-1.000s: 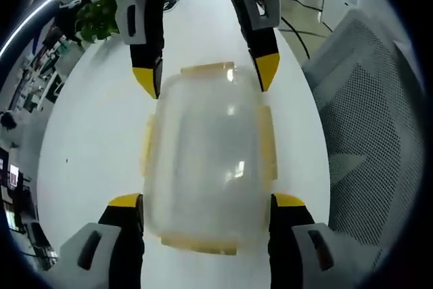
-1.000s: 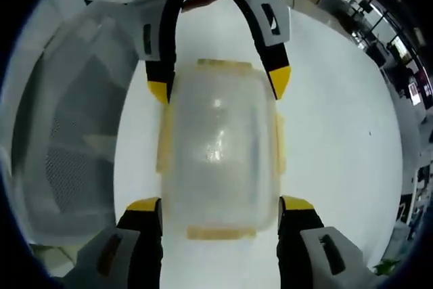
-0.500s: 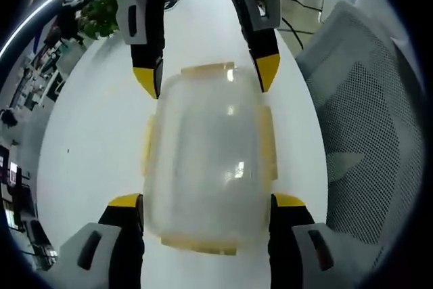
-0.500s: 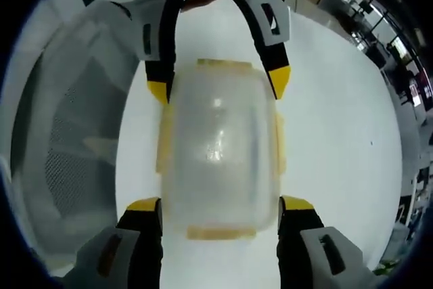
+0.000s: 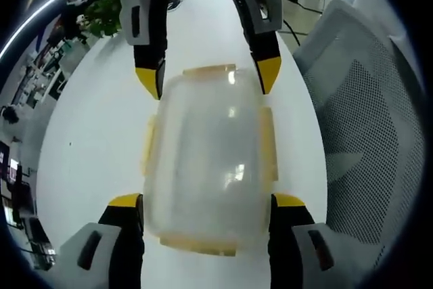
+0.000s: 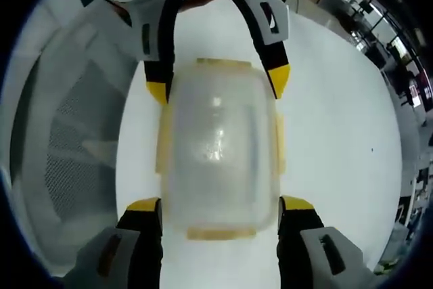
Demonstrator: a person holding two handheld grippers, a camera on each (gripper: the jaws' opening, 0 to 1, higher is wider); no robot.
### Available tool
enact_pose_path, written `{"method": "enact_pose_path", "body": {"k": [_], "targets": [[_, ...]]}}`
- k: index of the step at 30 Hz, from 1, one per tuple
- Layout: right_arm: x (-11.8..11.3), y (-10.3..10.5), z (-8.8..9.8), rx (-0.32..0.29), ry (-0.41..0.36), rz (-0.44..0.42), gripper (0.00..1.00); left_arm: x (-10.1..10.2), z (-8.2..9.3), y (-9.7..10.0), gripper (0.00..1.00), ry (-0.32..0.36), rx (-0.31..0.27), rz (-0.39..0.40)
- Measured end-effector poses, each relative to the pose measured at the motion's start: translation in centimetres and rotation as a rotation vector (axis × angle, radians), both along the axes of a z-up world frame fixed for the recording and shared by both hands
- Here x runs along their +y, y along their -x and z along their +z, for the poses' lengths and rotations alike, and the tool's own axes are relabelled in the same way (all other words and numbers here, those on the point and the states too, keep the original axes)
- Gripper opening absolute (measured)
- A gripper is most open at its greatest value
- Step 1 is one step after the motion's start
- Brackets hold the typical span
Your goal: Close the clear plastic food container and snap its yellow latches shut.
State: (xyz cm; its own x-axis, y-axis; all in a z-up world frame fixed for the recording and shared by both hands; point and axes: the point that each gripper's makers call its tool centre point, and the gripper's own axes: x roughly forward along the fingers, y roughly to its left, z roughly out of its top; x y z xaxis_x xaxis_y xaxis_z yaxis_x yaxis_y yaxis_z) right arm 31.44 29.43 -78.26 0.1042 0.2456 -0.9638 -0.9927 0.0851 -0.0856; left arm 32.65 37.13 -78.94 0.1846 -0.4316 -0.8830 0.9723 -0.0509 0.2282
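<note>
Nothing moved; container (image 5: 206, 167) latches (image 5: 268, 145) hazy; both grippers straddle it.

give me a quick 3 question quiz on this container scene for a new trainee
1. True or false: the clear container rests on a white table.
2. What colour are the latches along the container's edges?
A. red
B. yellow
C. blue
3. What stands beside the table in the left gripper view?

Key
1. True.
2. B. Yellow.
3. A grey mesh chair. The left gripper and the right gripper face each other from opposite ends of the container, each with a jaw on either side of it; whether they press on it cannot be told.
</note>
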Motion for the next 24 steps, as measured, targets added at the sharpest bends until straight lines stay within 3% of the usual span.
{"method": "enact_pose_path", "body": {"k": [24], "targets": [[0.83,-0.42,0.03,-0.003,-0.017,-0.002,0.68,0.78,-0.12,-0.51,0.75,-0.015,-0.001,-0.001]]}}
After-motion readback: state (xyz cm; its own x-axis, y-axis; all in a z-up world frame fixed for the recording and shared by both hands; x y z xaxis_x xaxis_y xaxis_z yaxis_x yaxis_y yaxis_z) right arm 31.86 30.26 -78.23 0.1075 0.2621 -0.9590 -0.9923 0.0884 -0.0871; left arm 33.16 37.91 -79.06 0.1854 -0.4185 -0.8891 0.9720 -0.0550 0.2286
